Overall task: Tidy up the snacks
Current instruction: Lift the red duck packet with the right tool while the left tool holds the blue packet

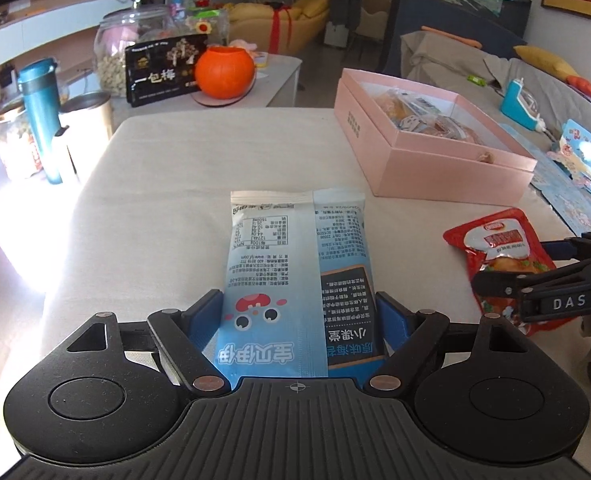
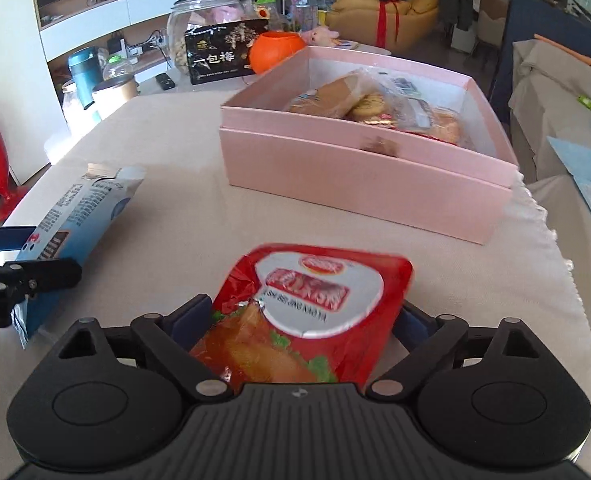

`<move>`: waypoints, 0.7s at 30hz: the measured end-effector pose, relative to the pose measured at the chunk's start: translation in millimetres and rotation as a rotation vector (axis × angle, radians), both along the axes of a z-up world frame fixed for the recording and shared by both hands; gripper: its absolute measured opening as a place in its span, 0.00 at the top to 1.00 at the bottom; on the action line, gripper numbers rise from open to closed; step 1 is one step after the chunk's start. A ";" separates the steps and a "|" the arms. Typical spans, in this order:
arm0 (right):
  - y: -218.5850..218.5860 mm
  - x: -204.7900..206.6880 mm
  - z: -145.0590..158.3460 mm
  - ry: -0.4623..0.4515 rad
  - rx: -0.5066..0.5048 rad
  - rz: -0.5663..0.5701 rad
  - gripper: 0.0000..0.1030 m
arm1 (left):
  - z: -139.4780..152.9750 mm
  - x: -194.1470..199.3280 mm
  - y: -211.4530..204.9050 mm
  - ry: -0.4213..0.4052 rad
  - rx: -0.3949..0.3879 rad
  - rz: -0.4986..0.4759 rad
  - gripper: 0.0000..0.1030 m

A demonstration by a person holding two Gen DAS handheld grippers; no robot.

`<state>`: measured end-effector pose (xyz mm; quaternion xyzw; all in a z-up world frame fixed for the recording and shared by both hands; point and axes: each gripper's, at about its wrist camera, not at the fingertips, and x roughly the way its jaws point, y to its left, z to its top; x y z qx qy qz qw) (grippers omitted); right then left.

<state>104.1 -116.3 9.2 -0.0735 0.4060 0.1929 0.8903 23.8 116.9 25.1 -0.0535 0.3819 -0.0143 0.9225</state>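
Note:
My left gripper [image 1: 299,312] is shut on a blue and white snack packet [image 1: 295,264], held between its blue pads above the cloth-covered table [image 1: 167,184]. The packet also shows in the right wrist view [image 2: 75,216], with the left gripper [image 2: 23,264] around it. My right gripper [image 2: 307,320] is shut on a red snack pouch [image 2: 307,312], which also shows in the left wrist view [image 1: 503,256] with the right gripper [image 1: 535,276] on it. An open pink box [image 2: 359,176] holding several wrapped snacks stands ahead of the right gripper; it also shows in the left wrist view [image 1: 427,160].
An orange pumpkin pot [image 1: 224,72], a black snack box [image 1: 163,68], a glass jar [image 1: 115,48], a teal bottle [image 1: 39,116] and a steel cup [image 1: 89,128] stand behind and left of the table. A sofa with toys [image 1: 535,92] lies to the right.

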 end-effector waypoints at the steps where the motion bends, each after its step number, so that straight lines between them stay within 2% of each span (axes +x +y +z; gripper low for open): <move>1: -10.4 0.8 -0.5 0.006 0.014 -0.020 0.06 | -0.7 1.0 -2.5 0.002 0.000 -0.007 0.17; 4: -30.9 -0.9 -2.8 -0.006 0.030 -0.085 0.06 | -1.6 3.6 -8.4 0.009 -0.001 -0.024 0.17; 8: -28.2 0.8 -5.6 -0.024 0.027 -0.097 0.03 | -1.5 6.0 -15.5 0.010 0.002 -0.038 0.17; 12: -9.3 15.0 -6.1 -0.037 -0.005 -0.050 0.03 | 2.0 2.2 -16.8 0.007 0.014 -0.034 0.17; 14: -5.6 18.3 -2.9 -0.020 -0.008 -0.005 0.09 | 3.7 0.0 -13.0 0.007 0.014 -0.022 0.17; 17: -9.4 13.6 5.2 -0.030 0.012 0.046 0.31 | 9.4 -1.2 -5.7 -0.016 -0.012 0.000 0.17; 18: -12.0 9.5 10.3 -0.042 0.026 0.061 0.52 | 12.4 -1.5 -4.8 -0.031 -0.023 0.001 0.17; 20: -17.8 4.4 19.2 -0.049 0.052 0.052 0.60 | 20.0 -0.7 -6.5 -0.065 -0.040 -0.007 0.17; 21: -20.5 0.9 24.0 -0.065 0.062 0.056 0.68 | 23.3 0.0 -8.7 -0.079 -0.042 -0.015 0.17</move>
